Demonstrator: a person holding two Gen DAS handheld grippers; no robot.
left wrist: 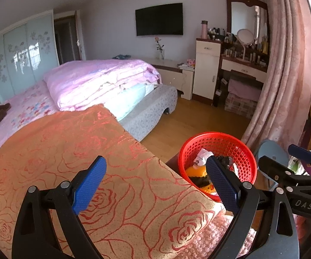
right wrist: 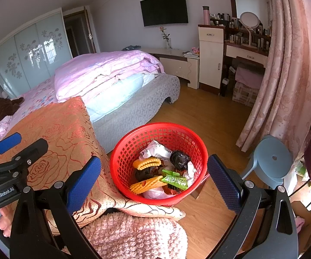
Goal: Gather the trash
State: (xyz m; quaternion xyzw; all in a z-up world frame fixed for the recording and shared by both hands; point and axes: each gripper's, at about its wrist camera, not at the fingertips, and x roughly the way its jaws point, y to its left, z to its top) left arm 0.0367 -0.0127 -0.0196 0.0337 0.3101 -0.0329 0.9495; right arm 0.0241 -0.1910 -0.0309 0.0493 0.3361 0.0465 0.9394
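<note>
Red basket: seen at centre of the right wrist view, on the wood floor beside the rose-patterned cover. Contents: orange foam netting, green wrapper, black crumpled bag, white paper.

Left gripper: fingers spread wide, nothing held.

Right gripper: fingers spread wide, nothing held.

Blue stool: lower right.

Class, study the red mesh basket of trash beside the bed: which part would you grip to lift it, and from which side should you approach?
Grip the red basket by its upper rim, coming from above on the near side facing the right hand-held gripper. The rim is a bare, thin, continuous band that open jaws could straddle, while the orange rose-patterned cover crowds the bed side. This is a judgement.
</note>
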